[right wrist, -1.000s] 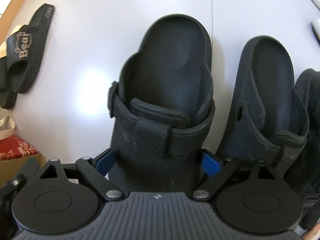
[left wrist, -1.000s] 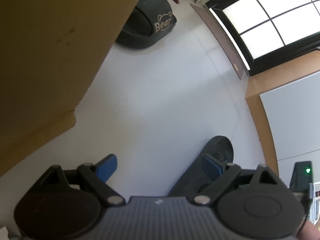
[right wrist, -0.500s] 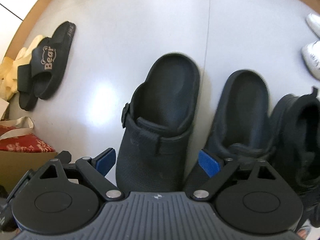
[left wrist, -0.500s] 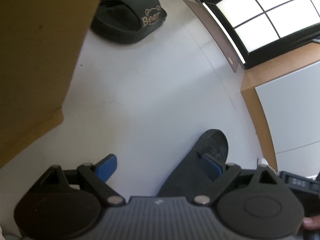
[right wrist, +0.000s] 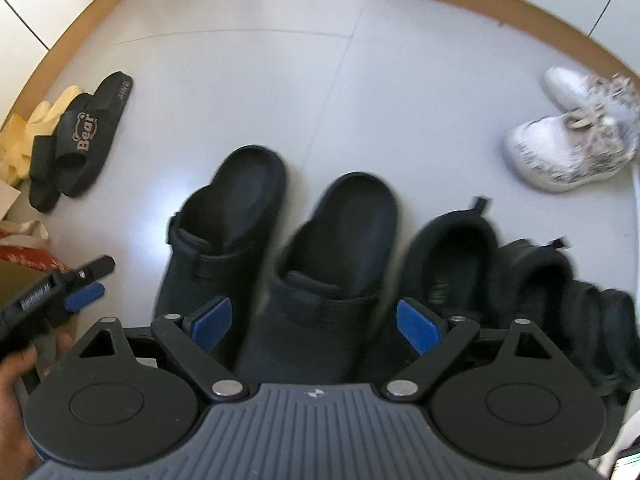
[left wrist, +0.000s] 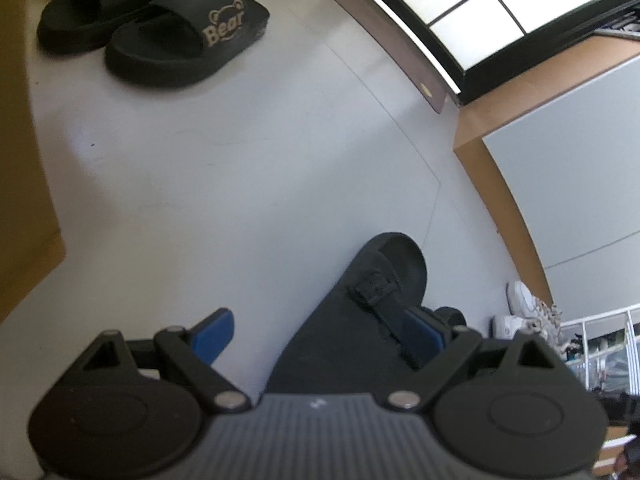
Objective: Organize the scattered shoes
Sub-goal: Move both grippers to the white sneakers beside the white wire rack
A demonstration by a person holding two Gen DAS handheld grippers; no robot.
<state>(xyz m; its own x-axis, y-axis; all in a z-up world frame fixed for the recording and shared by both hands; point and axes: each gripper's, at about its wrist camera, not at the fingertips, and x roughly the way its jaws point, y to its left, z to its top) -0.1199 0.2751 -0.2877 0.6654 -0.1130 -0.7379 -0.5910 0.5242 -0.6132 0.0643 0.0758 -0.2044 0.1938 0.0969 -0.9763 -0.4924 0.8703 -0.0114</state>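
Note:
Two black clogs stand side by side on the pale floor, the left clog (right wrist: 224,232) and the right clog (right wrist: 336,248). My right gripper (right wrist: 314,322) hangs high above them, open, with nothing between its blue pads. The left wrist view shows one black clog (left wrist: 376,280) lying under my left gripper (left wrist: 318,336). That gripper is open and its right pad is in front of the clog without pressing it. The left gripper (right wrist: 94,280) also shows at the left edge of the right wrist view, held by a hand. A pair of black "Bear" slides (left wrist: 188,40) lies further off.
Two black slip-on shoes (right wrist: 452,256) stand right of the clogs, white sneakers (right wrist: 572,140) beyond them. The Bear slides (right wrist: 80,140) lie at the left beside yellow slippers (right wrist: 24,136). A cardboard box (left wrist: 20,160) fills the left side, a window (left wrist: 500,8) the far wall.
My right gripper rose off the left clog it had straddled, which stays on the floor beside its pair. The left gripper shifted, so the box slid left and both slides came into view.

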